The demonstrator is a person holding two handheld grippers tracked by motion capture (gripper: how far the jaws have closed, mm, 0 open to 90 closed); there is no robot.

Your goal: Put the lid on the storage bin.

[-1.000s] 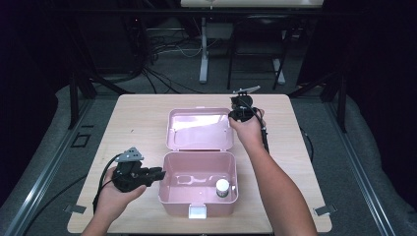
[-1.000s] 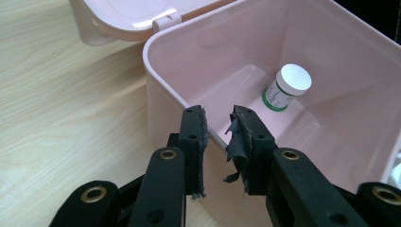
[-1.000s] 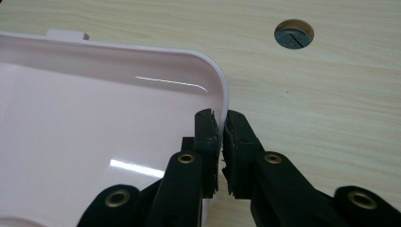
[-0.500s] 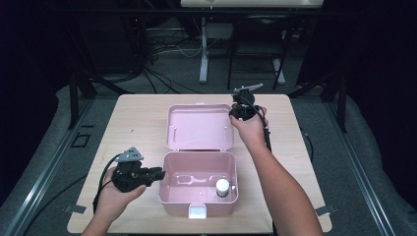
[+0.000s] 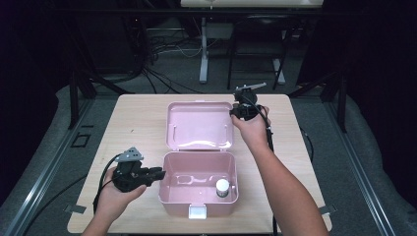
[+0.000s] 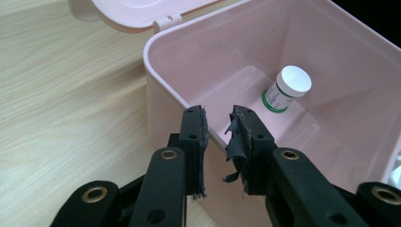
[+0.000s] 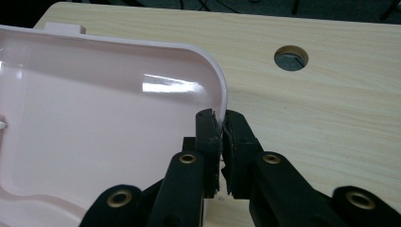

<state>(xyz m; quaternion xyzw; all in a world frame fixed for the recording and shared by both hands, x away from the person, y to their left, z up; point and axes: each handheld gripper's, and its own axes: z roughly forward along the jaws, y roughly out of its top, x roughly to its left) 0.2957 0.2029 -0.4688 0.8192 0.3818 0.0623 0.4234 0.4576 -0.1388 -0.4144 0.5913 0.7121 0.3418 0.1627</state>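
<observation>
The right gripper (image 7: 221,124) is seen in its own view clamped on the rim of the lid (image 7: 94,123), a thin glossy pink shell with a rounded corner, while the high view shows that lid (image 5: 199,125) laid back behind the box (image 5: 199,204) on the pale wood-grain table (image 5: 137,118). In the left gripper view the left gripper (image 6: 220,123), its frayed black pads closed on the box's left wall (image 6: 165,90), is seen beside the white-capped bottle (image 6: 287,88) standing in the far corner. Bare table lies open on both sides, and a round hole (image 7: 291,57) is cut in the top near the lid.
</observation>
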